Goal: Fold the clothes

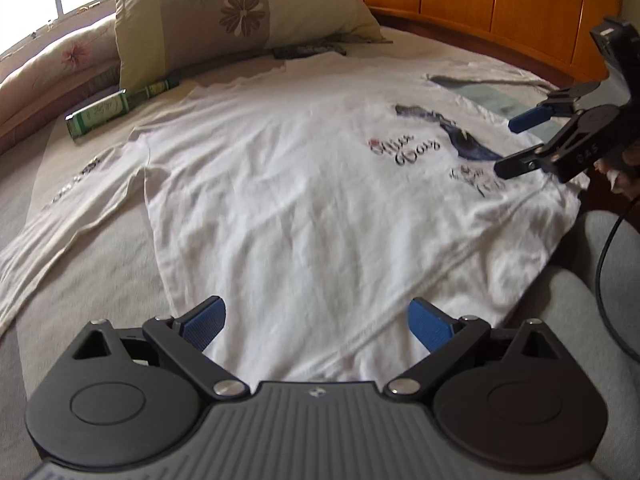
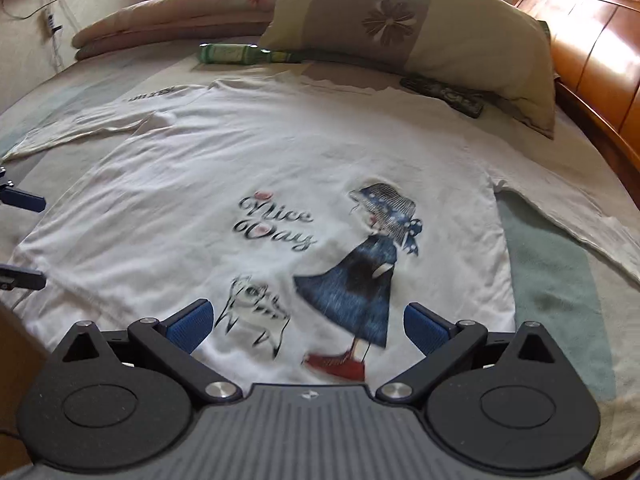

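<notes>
The white shirt [image 2: 248, 168] lies flat on the bed [image 1: 92, 216], so it can fold neatly. The left gripper [image 1: 316, 322] and the right gripper [image 2: 306, 322] are both wide apart, holding nothing.

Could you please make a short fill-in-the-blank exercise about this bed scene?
1. The white shirt lies spread flat on the ____.
2. The words printed on the shirt read "Nice ____".
3. Both the left tool and the right tool are ____.
4. The bottle beside the pillow is ____ in colour.

Missing words: bed; Day; open; green
</notes>
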Demonstrator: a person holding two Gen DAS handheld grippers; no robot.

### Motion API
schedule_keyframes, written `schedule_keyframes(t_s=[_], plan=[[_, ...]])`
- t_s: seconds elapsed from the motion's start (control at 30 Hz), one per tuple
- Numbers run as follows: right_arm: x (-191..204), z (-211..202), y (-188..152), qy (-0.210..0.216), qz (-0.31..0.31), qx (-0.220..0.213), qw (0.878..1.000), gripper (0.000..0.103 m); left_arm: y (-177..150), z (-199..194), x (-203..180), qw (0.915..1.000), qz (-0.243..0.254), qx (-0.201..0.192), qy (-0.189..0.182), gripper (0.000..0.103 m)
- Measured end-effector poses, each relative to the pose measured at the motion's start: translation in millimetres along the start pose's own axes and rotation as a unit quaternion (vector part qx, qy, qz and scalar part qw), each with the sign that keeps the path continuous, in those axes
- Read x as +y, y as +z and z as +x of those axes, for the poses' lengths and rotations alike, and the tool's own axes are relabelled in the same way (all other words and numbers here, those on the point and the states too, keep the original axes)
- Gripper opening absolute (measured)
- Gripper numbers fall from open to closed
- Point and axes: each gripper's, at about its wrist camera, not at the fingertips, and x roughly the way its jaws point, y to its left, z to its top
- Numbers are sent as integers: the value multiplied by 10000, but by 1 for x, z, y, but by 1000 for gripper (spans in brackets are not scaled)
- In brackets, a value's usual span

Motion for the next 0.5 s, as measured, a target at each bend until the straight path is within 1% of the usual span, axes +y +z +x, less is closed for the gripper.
schedule_keyframes(t_s=[0.07,0.1,0.13,0.27,0.33,0.43,0.5], plan=[[-2,18,2,-129,192,116,9997,103,-3,3,1,9999,-113,24,-16,98],[-2,26,0,-161,259,274,9992,103,-5,5,2,9998,-169,36,-24,98],[-2,28,-6,-154,318,303,9989,103,-7,7,2,9997,-226,47,-32,98],[-4,19,-27,1,338,126,9993,103,-14,14,5,9989,-451,95,-64,99],[-6,14,-32,26,344,138,9993,103,-17,17,6,9983,-564,119,-80,99],[-5,10,-35,-40,385,231,9990,103,-30,6,0,9992,-368,157,-6,99],[-2,9,-35,-128,452,305,9984,103,-32,1,0,9994,-286,183,-36,100]])
